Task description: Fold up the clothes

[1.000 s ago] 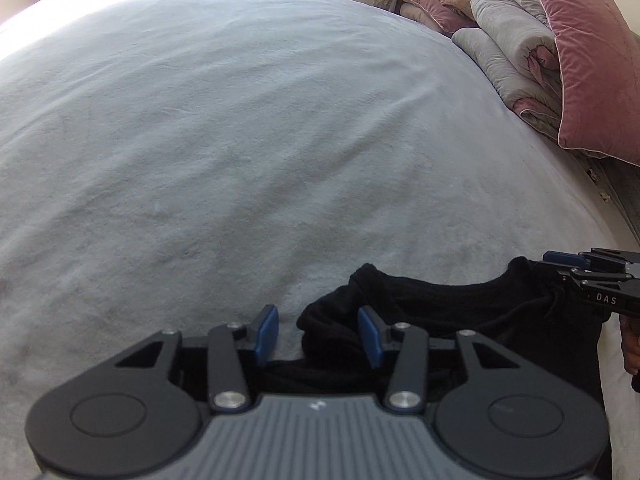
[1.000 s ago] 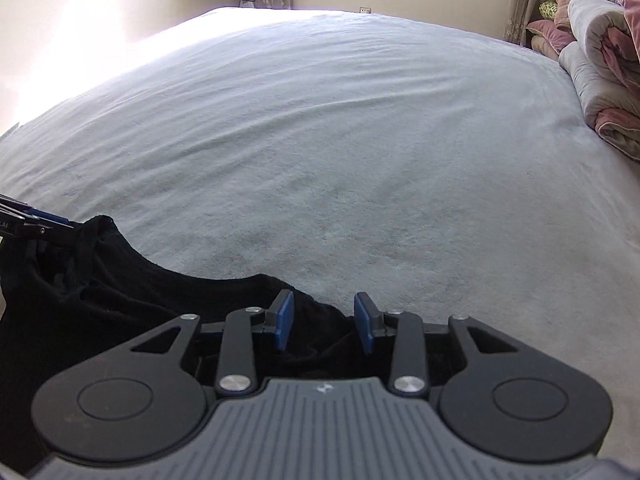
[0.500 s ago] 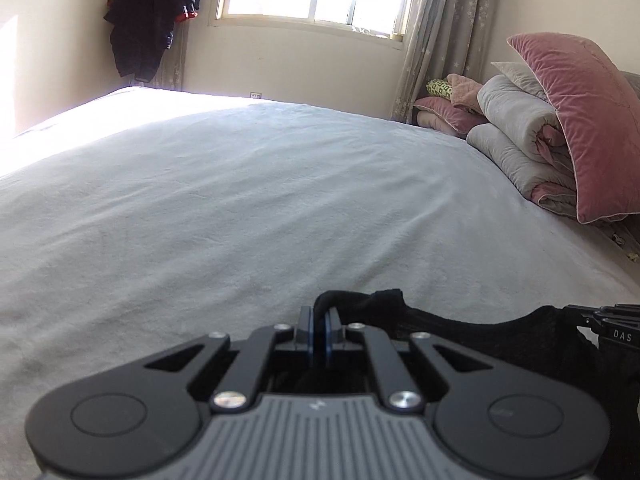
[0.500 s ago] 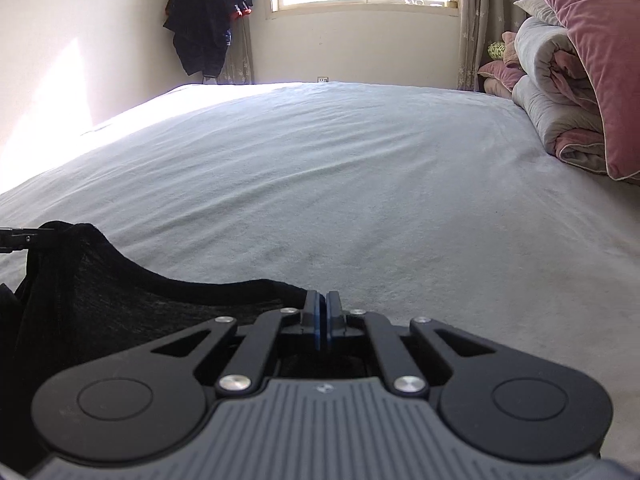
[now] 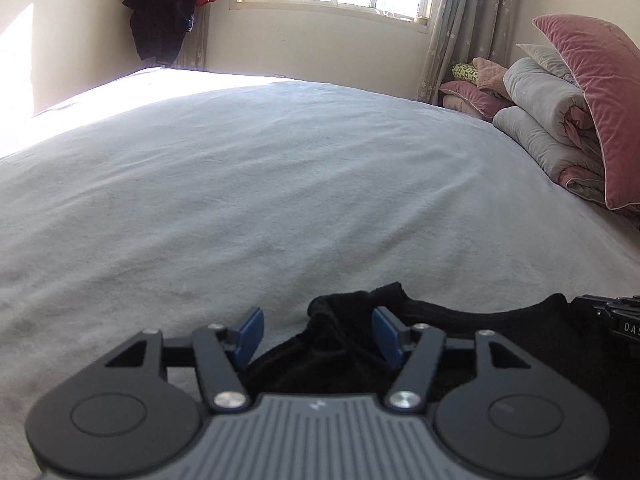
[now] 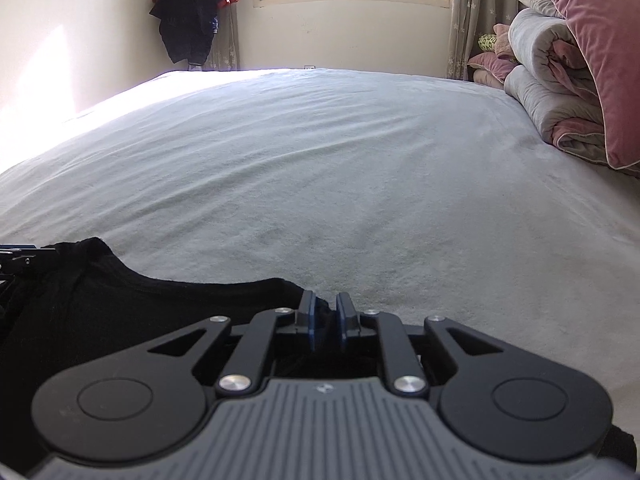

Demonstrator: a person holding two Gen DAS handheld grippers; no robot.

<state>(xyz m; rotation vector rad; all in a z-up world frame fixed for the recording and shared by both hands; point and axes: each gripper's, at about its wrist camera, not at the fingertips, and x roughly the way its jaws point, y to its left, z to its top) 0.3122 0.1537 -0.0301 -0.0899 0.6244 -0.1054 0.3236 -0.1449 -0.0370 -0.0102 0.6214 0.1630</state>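
Since my left gripper (image 5: pixel 318 334) has just let go of the black shirt (image 6: pixel 120 304), only my right gripper (image 6: pixel 325 326), nearly clenched, pinches its edge on the bed (image 5: pixel 240 200).

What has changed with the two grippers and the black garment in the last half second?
The left gripper opened and let go of the black garment, whose bunched edge now sits loose between its fingers. The right gripper has begun to part. The bed stayed unchanged.
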